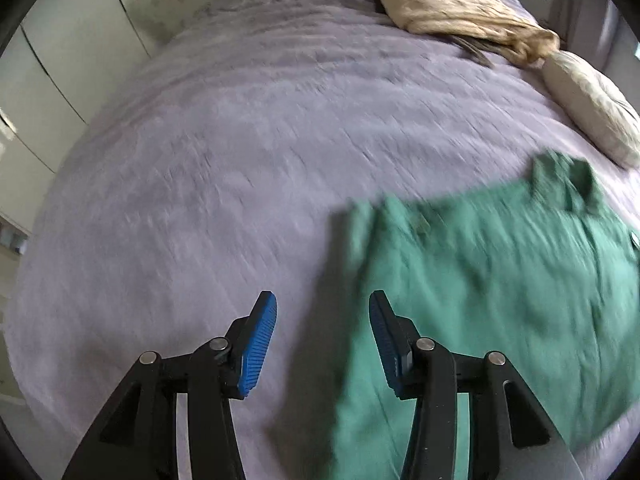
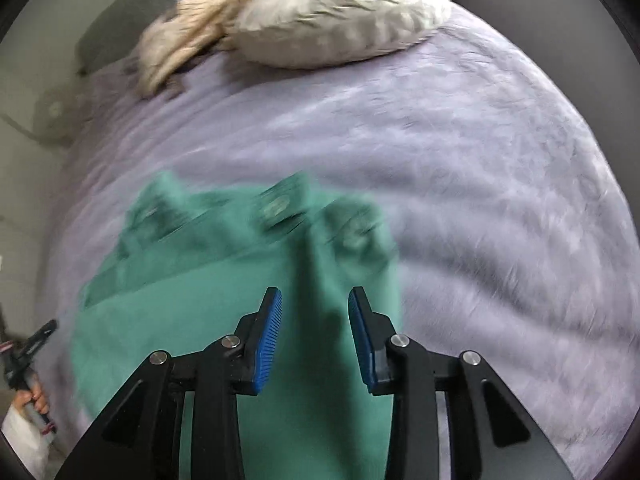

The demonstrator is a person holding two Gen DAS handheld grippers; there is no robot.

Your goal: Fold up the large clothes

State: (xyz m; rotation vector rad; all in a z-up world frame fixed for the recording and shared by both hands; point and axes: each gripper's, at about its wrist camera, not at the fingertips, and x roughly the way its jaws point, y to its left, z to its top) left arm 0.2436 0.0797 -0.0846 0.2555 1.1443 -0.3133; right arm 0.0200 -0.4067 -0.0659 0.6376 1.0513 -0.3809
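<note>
The green shirt (image 1: 480, 280) lay flat on the lavender bed cover (image 1: 240, 160), its collar toward the pillow (image 1: 592, 108). Broad bare cover stretched left of the shirt's edge. The left claw (image 1: 322, 344) hung above that edge, its 2 blue pads apart, holding nothing. The right claw (image 2: 315, 340) hovered over the shirt (image 2: 224, 300), also spread and empty. A beige garment (image 1: 460, 12) lay heaped near the head of the bed.
</note>
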